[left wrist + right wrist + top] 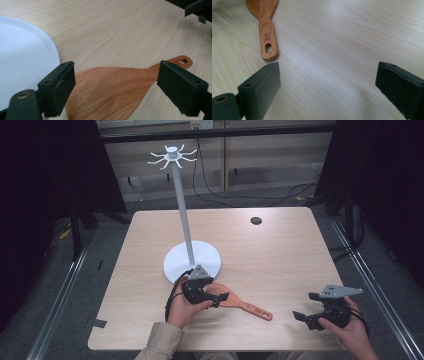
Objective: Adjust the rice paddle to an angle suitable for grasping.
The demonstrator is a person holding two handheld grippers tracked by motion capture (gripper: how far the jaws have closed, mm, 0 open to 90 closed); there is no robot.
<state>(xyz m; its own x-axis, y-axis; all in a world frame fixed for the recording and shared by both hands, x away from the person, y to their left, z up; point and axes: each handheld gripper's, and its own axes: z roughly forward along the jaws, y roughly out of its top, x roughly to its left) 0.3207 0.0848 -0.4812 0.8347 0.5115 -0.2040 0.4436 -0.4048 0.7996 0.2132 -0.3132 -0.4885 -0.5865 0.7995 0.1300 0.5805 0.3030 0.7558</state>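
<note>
A flat wooden spatula (245, 304) lies on the table near the front edge, its handle pointing right. My left gripper (218, 300) hovers over its wide blade, jaws open. In the left gripper view the blade (107, 92) lies between and below the two spread pads, untouched, and the handle's end hole (184, 60) shows at the right. My right gripper (307, 306) stands open to the right of the handle, with nothing between its jaws. In the right gripper view the spatula's handle (267, 37) lies beyond the left pad (265, 85).
A white stand (183, 215) with a round base (205, 255) and hooked arms on top rises just behind the left gripper. A small black disc (256, 220) sits at the table's far side. Bare wood stretches across the right half.
</note>
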